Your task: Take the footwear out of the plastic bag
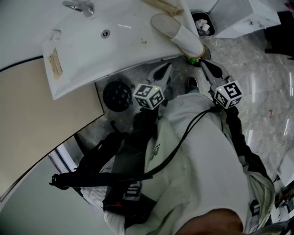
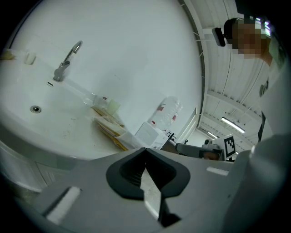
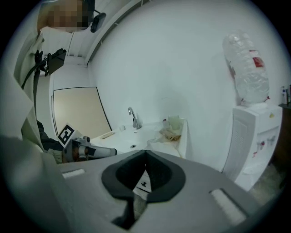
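The left gripper has its jaws pressed flat together with nothing between them, and the right gripper is the same: its jaws meet along one line and hold nothing. In the head view both are held close in front of the person's pale top, side by side and a little apart. Each carries its marker cube at the back and points forward and slightly down toward the white sink. Each gripper view also catches the other gripper off to one side. The footwear, a pale slipper, lies on the flat right end of the sink. Its front part appears wrapped in a translucent plastic bag that reaches over the sink's edge. How far the slipper sits inside the bag cannot be made out. Neither gripper touches it; in both gripper views it lies ahead of the closed jaws with open space between. More yellowish packets are piled beside it. Further left on the sink are the faucet and the basin's drain hole. To the right of the sink stands a white water dispenser with a clear bottle upside down on top. Below the sink's edge, a round black floor drain is set in the marbled floor.
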A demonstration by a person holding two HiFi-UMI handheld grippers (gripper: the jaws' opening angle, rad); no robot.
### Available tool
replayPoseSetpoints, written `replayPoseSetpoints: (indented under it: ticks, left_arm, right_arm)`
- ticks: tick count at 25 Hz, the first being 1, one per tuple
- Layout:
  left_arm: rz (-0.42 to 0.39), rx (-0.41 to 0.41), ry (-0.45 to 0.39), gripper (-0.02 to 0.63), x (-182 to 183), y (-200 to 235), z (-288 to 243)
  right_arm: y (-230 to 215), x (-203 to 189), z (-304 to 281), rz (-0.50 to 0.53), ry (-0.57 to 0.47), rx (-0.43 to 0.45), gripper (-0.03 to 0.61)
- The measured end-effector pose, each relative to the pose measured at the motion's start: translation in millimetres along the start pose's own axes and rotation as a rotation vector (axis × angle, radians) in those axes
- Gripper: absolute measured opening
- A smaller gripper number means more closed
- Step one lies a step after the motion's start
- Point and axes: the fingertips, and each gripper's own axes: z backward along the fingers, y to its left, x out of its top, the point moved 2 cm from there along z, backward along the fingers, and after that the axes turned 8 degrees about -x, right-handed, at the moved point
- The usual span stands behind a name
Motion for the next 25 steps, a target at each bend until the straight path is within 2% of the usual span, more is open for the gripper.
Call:
replayPoseSetpoints:
  ticks: [2,5,8,11,14,18,20,22,25]
  left_arm:
    - [0.055,-0.048,-0.021,0.000,2,-4,-2]
    - [0.134,-0.098,-0.056,0.000,8,-3,-5]
    - [0.122,-0.086,-0.055,0.000,14,3,-6]
    - [0.135,-0.087,-0.061,0.002,16,7,-8]
    - [0.135,-0.096,-0.054,0.002,17,6,-10]
    - [0.144,-0.108,-0.043,0.002,15,7,-14]
    - [0.151,-0.111,-0.040,0.003,16,9,-16]
    - [0.171,-0.114,-0.040,0.034,18,12,-19]
    - [0.236,-0.123,-0.054,0.132,21,22,-24]
  right_arm:
    - [-9,0,4,-0.027,-0.004,-0.026,0.002]
    - [-30,-13,6,-0.184,0.024,-0.069,0.002]
    - [-43,-32,3,-0.336,0.054,-0.077,0.010]
    - [-50,-46,-5,-0.505,0.073,-0.067,0.159]
    - [-54,-59,-21,-0.659,0.103,-0.042,0.164]
    - [-63,-65,-41,-0.876,0.069,-0.002,0.164]
    - [-64,-64,-51,-0.912,0.064,0.039,0.146]
    - [-63,-58,-56,-0.900,0.047,0.066,0.098]
    - [-64,-54,-66,-0.917,0.011,0.098,0.089]
